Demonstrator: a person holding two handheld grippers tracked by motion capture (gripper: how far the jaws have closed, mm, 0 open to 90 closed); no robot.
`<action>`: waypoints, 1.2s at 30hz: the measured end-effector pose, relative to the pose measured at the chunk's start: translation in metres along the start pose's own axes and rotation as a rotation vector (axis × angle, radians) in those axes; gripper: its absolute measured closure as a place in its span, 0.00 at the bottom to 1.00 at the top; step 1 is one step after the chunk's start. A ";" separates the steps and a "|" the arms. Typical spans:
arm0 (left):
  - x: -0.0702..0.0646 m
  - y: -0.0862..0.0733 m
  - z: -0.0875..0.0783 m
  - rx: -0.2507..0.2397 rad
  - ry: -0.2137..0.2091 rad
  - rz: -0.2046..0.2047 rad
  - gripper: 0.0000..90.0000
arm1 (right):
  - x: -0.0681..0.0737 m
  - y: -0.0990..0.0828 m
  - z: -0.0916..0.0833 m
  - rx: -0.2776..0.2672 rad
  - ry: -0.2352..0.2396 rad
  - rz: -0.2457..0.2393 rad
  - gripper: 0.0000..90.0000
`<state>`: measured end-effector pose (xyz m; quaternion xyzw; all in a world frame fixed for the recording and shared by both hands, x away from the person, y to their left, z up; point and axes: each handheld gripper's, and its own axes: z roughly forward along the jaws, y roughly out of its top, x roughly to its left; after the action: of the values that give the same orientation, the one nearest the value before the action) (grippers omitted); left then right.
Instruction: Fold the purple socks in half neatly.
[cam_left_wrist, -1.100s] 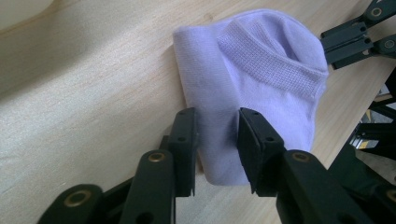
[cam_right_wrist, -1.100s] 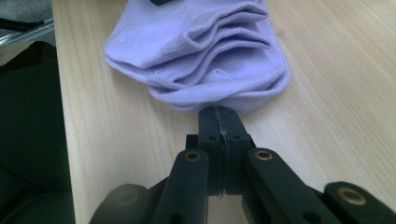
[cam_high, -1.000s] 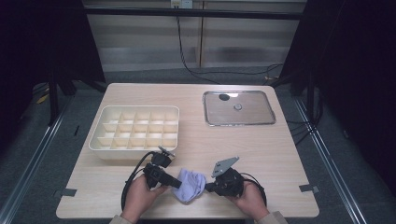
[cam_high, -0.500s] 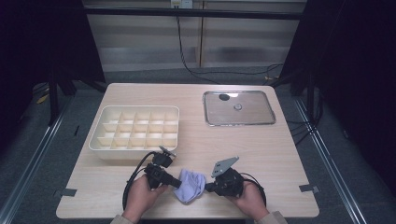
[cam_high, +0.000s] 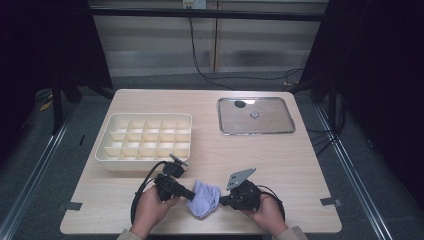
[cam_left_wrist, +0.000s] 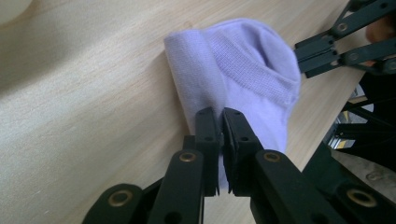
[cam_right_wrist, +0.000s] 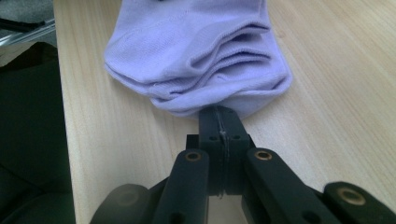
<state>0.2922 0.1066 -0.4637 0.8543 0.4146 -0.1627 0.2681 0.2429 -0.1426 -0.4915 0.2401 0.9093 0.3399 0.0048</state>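
Note:
A folded lilac sock (cam_high: 205, 197) lies near the table's front edge between my two grippers. My left gripper (cam_high: 190, 195) reaches it from the left. Its jaws have just been closing and now pinch the sock's folded edge (cam_left_wrist: 243, 65), so the left gripper (cam_left_wrist: 220, 116) is shut on it. From the right, my right gripper (cam_high: 223, 201) holds the opposite end. In the right gripper view the bunched layers of the sock (cam_right_wrist: 196, 60) sit in front of my right gripper (cam_right_wrist: 219, 114), whose jaws are pressed together on the fabric. The right gripper's linkage (cam_left_wrist: 336, 44) shows beyond the sock in the left gripper view.
A cream tray with several compartments (cam_high: 107, 155) stands behind my left hand. A flat metal tray (cam_high: 256, 132) lies at the back right. The table's front edge (cam_high: 200, 232) runs just below both hands.

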 end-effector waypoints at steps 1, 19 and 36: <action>0.000 0.001 -0.001 0.011 0.001 0.015 0.95 | 0.000 0.000 0.000 0.000 0.000 0.001 0.99; -0.003 0.005 -0.006 -0.003 -0.003 0.004 0.96 | 0.000 0.001 0.001 -0.001 -0.011 -0.025 0.99; -0.017 0.012 -0.006 0.005 0.011 0.056 0.96 | 0.001 0.002 0.002 0.003 -0.009 -0.031 0.99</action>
<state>0.2919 0.0932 -0.4466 0.8671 0.3914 -0.1516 0.2683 0.2432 -0.1397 -0.4916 0.2276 0.9134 0.3374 0.0136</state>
